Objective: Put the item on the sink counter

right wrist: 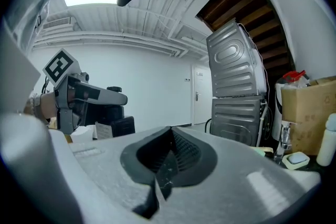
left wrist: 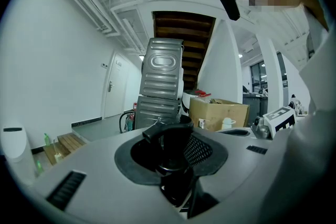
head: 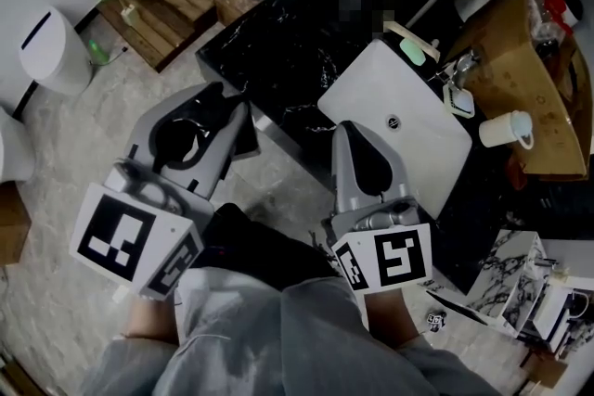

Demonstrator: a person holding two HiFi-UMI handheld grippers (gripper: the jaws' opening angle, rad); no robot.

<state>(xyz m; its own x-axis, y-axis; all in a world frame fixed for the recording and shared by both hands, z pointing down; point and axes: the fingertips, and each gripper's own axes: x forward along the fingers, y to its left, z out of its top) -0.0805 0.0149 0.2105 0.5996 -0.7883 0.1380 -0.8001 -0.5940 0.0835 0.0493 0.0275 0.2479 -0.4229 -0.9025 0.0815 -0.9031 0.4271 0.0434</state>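
Observation:
My left gripper (head: 221, 109) is shut on a black item (head: 182, 142), a round dark container with a lever-like top. It is held over the floor, just left of the black marble sink counter (head: 278, 60). In the left gripper view the black item (left wrist: 176, 152) sits upright between the pads of the left gripper (left wrist: 173, 131). My right gripper (head: 345, 130) is shut with nothing in it, and it hovers at the near edge of the white sink basin (head: 408, 107). The right gripper view shows the jaws of the right gripper (right wrist: 169, 150) closed together, with the left gripper (right wrist: 79, 94) off to the left.
On the counter stand a faucet (head: 459, 70), a green soap (head: 415, 52) and a white cup (head: 506, 130). A cardboard box (head: 520, 60) sits behind them. On the floor at the left are a white bin (head: 51, 51) and wooden steps (head: 162, 0). Marbled boxes (head: 510, 274) lie at the lower right.

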